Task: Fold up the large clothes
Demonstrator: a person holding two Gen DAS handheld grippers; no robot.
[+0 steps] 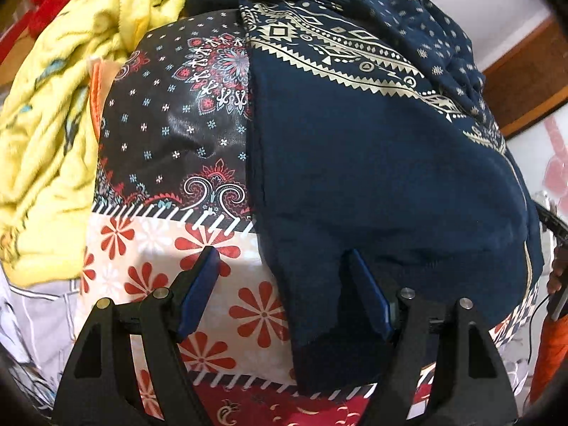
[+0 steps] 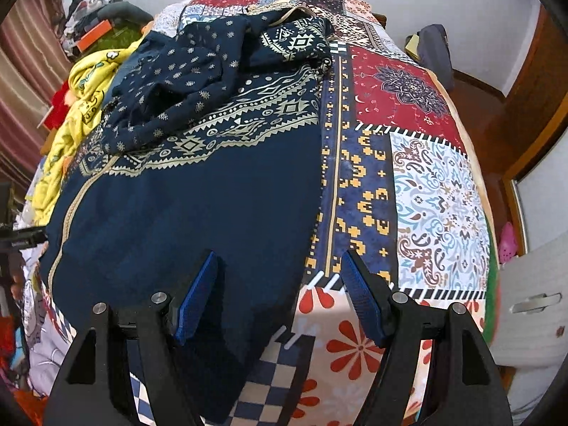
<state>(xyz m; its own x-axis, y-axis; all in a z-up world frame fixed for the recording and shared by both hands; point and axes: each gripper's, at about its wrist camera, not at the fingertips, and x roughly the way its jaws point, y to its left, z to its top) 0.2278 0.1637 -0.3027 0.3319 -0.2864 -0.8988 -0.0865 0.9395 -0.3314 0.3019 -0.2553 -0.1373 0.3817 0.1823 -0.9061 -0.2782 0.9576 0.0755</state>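
Note:
A large navy garment (image 2: 198,198) with a gold geometric band lies spread on the patchwork bed cover (image 2: 440,191), its far end bunched in a heap (image 2: 198,67). In the left wrist view the same garment (image 1: 372,177) fills the right half. My left gripper (image 1: 282,252) is open, its jaws straddling the garment's left edge near a hanging corner (image 1: 330,337). My right gripper (image 2: 280,254) is open, its jaws straddling the garment's right edge low on the bed. Neither holds cloth.
A yellow printed cloth (image 1: 53,135) lies crumpled left of the garment; it also shows in the right wrist view (image 2: 85,106). Clutter (image 2: 96,25) sits beyond the bed at far left. A wooden frame (image 2: 532,81) and white drawer (image 2: 532,305) stand at right.

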